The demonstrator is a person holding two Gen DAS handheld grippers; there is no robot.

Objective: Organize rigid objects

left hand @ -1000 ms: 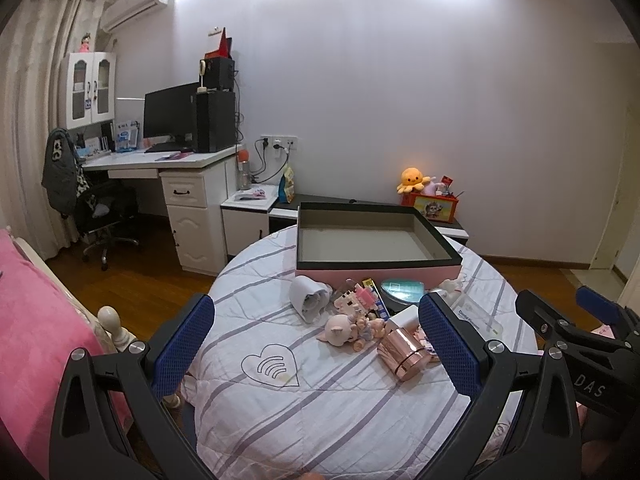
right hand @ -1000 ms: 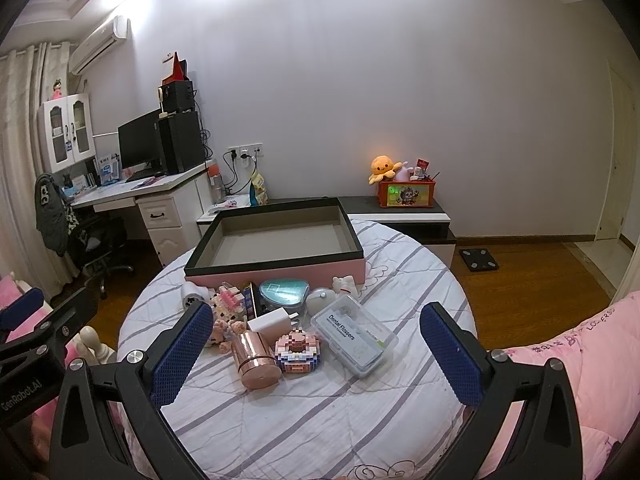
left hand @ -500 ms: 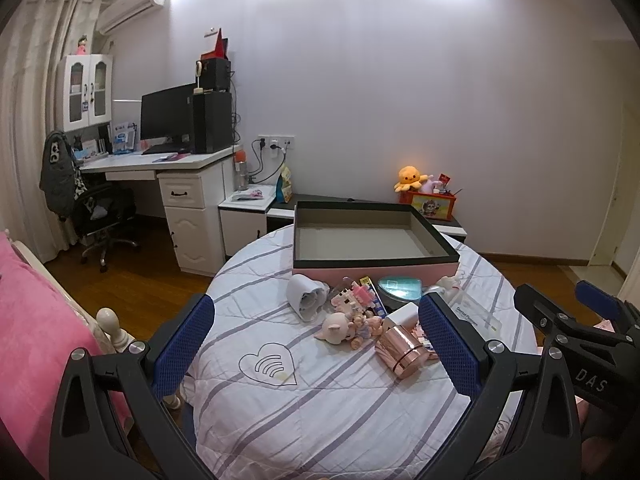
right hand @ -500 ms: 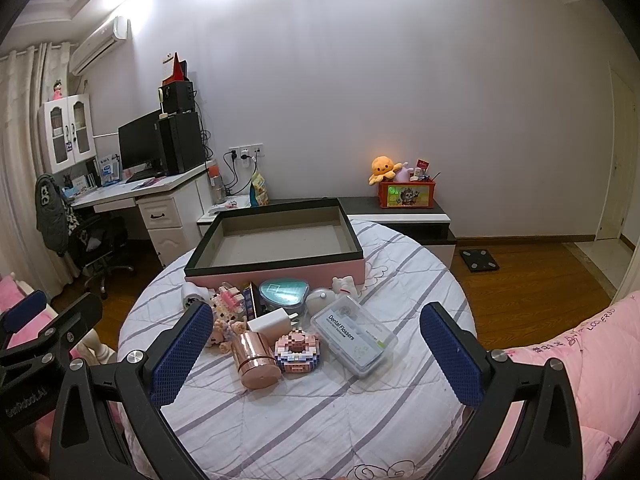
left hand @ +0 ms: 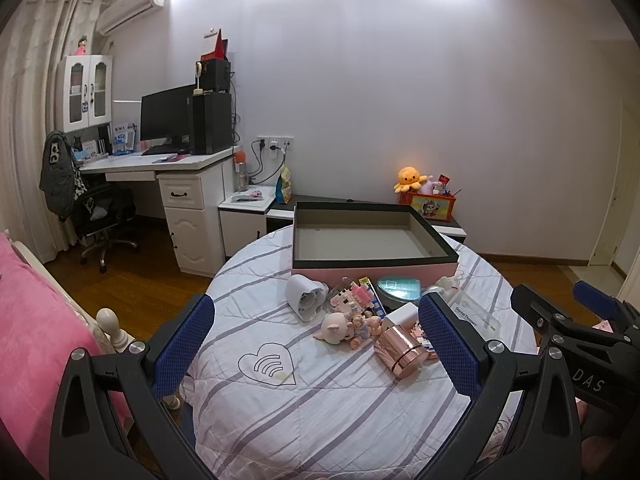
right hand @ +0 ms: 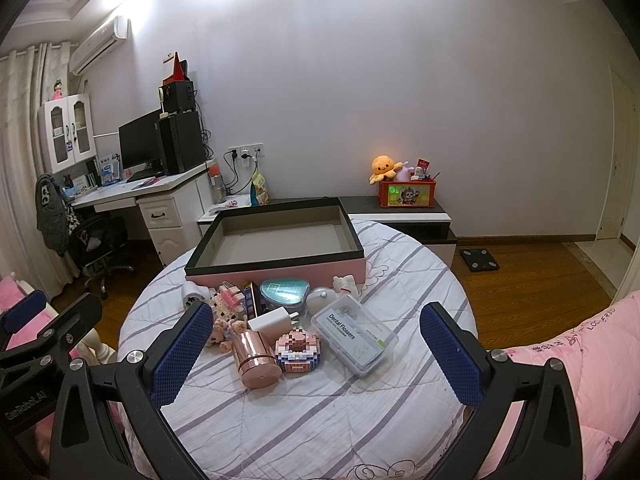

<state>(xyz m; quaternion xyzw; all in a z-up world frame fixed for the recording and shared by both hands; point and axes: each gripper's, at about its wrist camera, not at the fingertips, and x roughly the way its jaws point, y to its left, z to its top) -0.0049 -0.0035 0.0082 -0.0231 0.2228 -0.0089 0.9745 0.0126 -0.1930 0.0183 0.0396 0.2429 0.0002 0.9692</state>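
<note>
While both tools hover over the near edge of the round table [right hand: 320,420], I see my left gripper [left hand: 316,344] spread wide and empty. Left of centre lies a white roll [left hand: 306,298]; then a rose-gold canister [right hand: 256,356] on its side, a pixel-block toy [right hand: 298,346] just beside it, a clear floss case [right hand: 354,334] further right. Beyond them sits the pink tray box [right hand: 276,240], empty. My right gripper [right hand: 316,350] is likewise wide apart, holding nothing.

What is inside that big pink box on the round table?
Nothing that shows: the pink box is open and its grey floor looks bare in both views. Only the strip just behind its near wall is hidden. The small items lie outside, in front.
</note>
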